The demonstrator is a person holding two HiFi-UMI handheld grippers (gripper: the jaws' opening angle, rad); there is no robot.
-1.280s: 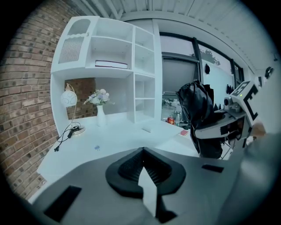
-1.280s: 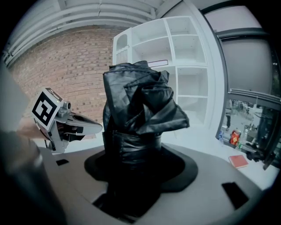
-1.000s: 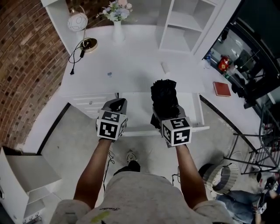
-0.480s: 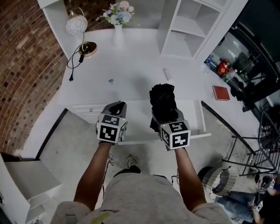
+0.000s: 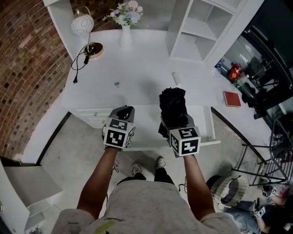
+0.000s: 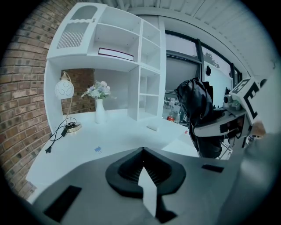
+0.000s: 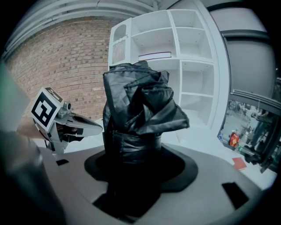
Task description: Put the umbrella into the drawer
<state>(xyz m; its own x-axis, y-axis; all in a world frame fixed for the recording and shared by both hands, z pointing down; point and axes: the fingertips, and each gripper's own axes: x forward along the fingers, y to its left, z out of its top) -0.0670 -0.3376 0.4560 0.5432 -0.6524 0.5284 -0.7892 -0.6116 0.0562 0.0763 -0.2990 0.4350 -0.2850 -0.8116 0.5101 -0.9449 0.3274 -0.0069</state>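
My right gripper (image 5: pixel 175 119) is shut on a folded black umbrella (image 5: pixel 173 104), which stands upright out of its jaws above the open white drawer (image 5: pixel 145 122) at the desk's front. The umbrella fills the middle of the right gripper view (image 7: pixel 138 112). In the left gripper view the umbrella (image 6: pixel 199 114) shows at the right. My left gripper (image 5: pixel 122 112) hovers over the drawer's left end, level with the right one. Its jaws are shut with nothing between them (image 6: pixel 142 169).
The white desk (image 5: pixel 137 68) carries a globe lamp (image 5: pixel 82 23) with a black cable (image 5: pixel 78 64), a flower vase (image 5: pixel 124 13), a small white item (image 5: pixel 176 78) and a red book (image 5: pixel 232 98). A shelf unit (image 5: pixel 201 27) stands at the back right. A brick wall (image 5: pixel 27 68) is at the left.
Both grippers have stayed in nearly the same place over the drawer, umbrella still held. The person's second shoe has come into view below the drawer.
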